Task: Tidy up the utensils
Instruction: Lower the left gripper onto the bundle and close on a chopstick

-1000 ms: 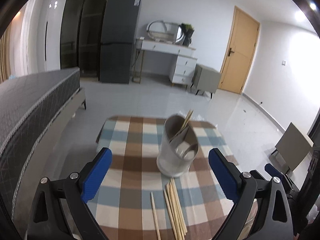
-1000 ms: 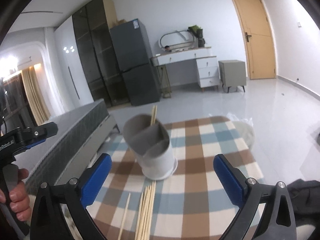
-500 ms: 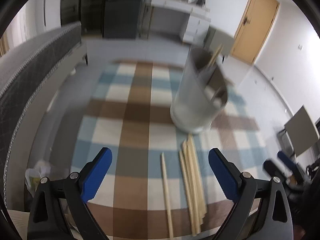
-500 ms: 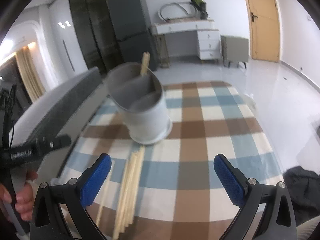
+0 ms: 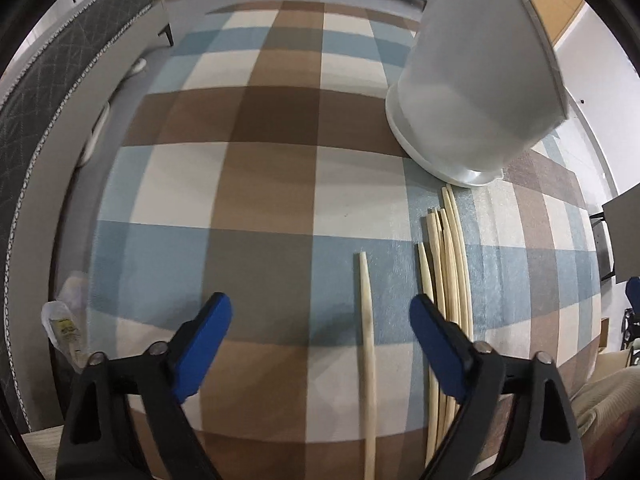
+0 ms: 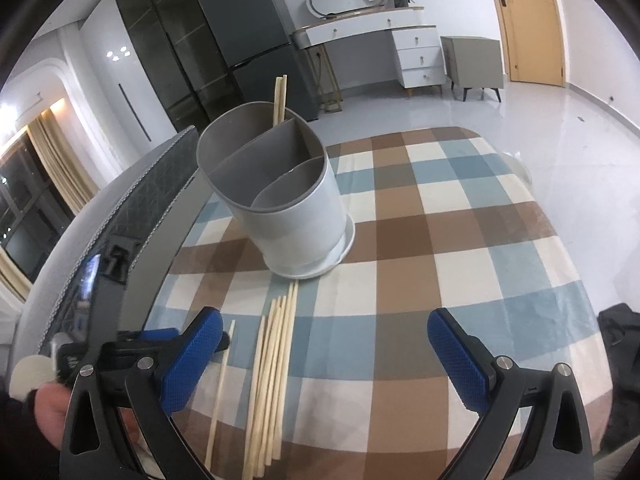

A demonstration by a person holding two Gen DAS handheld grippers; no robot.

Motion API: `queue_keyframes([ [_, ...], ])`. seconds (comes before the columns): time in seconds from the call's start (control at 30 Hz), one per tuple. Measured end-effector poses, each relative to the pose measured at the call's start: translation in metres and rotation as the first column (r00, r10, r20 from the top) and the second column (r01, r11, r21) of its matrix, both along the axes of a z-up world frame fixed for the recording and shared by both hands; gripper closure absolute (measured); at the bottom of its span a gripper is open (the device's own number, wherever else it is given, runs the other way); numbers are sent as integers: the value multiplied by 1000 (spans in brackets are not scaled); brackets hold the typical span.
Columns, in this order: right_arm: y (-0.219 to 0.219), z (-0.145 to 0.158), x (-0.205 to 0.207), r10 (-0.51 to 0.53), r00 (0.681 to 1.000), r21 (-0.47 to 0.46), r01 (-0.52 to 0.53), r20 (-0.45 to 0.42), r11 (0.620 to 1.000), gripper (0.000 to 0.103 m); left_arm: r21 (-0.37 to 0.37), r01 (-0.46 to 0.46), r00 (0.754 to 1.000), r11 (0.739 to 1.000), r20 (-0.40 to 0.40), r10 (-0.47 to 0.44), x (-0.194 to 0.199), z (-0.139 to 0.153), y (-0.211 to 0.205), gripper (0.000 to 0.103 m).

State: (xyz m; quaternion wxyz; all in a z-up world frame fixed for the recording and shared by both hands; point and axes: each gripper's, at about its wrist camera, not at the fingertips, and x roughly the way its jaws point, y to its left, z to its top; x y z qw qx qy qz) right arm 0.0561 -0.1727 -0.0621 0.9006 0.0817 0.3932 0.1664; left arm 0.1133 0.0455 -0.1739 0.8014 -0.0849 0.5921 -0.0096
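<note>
Left wrist view: the left claw (image 5: 320,320) has dropped close over the tabletop (image 5: 256,184) and tipped steeply down since a second ago, when it looked out across the room. Its jaws are closing, with nothing pressed yet. A single chopstick (image 5: 366,320) lies between the blue pads, nearer the right pad (image 5: 436,346), touching neither. Judgement: a pick of this lone stick is starting, and it goes into the holder next.

Bundle of chopsticks (image 5: 444,280) lies just beside the lone one, right of it, and passes under or against the right pad. Risk: the closing pad may drag a bundle stick along with the target.

Holder (image 5: 476,80), white with grey inside, stands upright beyond the far ends of the sticks, its base just past the bundle tips.

Right wrist view: right claw (image 6: 324,356) hangs above the tabletop, jaws wide apart, empty. Holder (image 6: 280,196) shows three compartments; two chopsticks (image 6: 279,100) already stand in the rear one. Most of the sorting remains. A hand (image 6: 52,412) grips the left tool at lower left. Checked cloth covers the tabletop; a bed edge (image 5: 36,92) runs along its left side.
</note>
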Motion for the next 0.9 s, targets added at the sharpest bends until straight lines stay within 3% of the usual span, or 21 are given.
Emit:
queue_keyframes([
  [0.03,-1,0,0,-3,1000,5,3,0,1000,0,-19,0,1000,1000,-12,0,3,-2,0,35],
  [0.23,-9,-1,4,-16,1000,37,17,-22,999,0,13,48,999,999,-15,-48,11,2,-18,48],
  [0.3,-11,-2,4,-20,999,50,22,-30,999,0,74,65,998,995,-26,-63,13,3,-28,55],
  [0.33,-12,-2,5,-20,999,54,22,-35,998,0,114,79,996,990,-40,-75,13,3,-35,61],
  [0.37,-12,-2,5,-19,999,58,22,-39,998,0,134,107,994,985,-48,-101,12,5,-42,76],
  [0.47,-11,-3,6,-20,999,58,22,-46,998,0,120,135,989,984,-76,-126,11,7,-55,97],
  [0.63,-8,-6,6,-17,998,40,19,-59,999,0,72,89,994,993,-64,-84,4,11,-49,103],
  [0.73,-4,-9,7,-6,997,30,8,-73,1000,1,42,63,998,997,0,-64,-2,27,-35,103],
  [0.9,9,-14,6,41,994,5,-41,-98,999,17,-14,47,991,999,129,-45,-21,78,-13,103],
])
